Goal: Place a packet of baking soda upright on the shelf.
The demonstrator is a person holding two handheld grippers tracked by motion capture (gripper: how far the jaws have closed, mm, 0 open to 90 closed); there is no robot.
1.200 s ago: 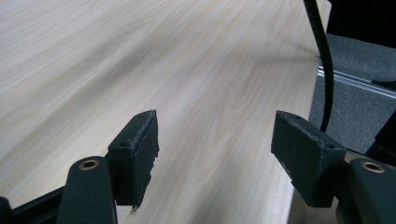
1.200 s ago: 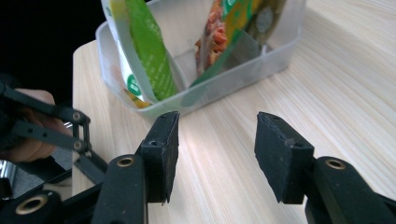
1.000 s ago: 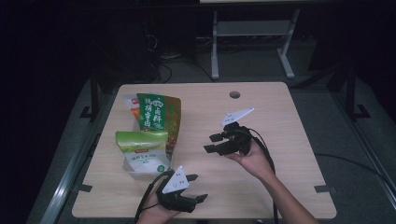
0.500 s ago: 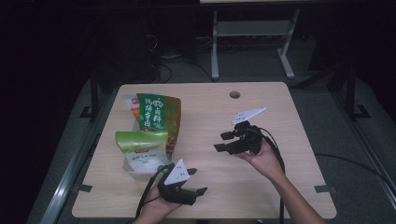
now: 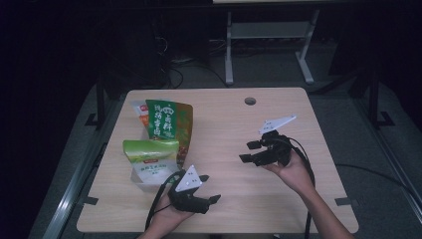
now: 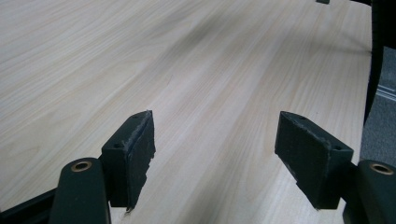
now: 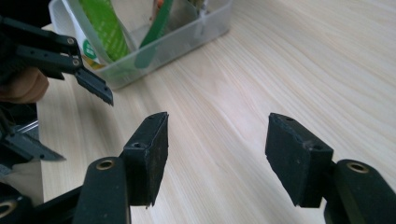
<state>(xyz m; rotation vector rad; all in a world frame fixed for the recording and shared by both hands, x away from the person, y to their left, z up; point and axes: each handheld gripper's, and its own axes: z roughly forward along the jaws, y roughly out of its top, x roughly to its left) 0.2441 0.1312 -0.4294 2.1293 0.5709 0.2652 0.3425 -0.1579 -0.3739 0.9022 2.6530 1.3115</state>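
The right gripper (image 5: 247, 152) has slid away from the clear bin (image 7: 187, 39), its jaws just opening with nothing between them. The left gripper (image 5: 209, 201), also wide and empty, hangs near that bin, where both snack bags (image 5: 166, 124) stand; nothing looks left to pack.

pale wooden table (image 5: 278, 124) on grey floor (image 5: 368, 144), white metal frame (image 5: 268, 45) behind, dark room

Table (image 5: 224, 124): pale wood grain
Tall bag (image 5: 166, 124): green, orange panel, white lettering
Short bag (image 5: 152, 159): light green top, white below
Bin (image 7: 187, 39): clear plastic
Grippers (image 5: 251, 151) (image 5: 211, 199): black, grey plates
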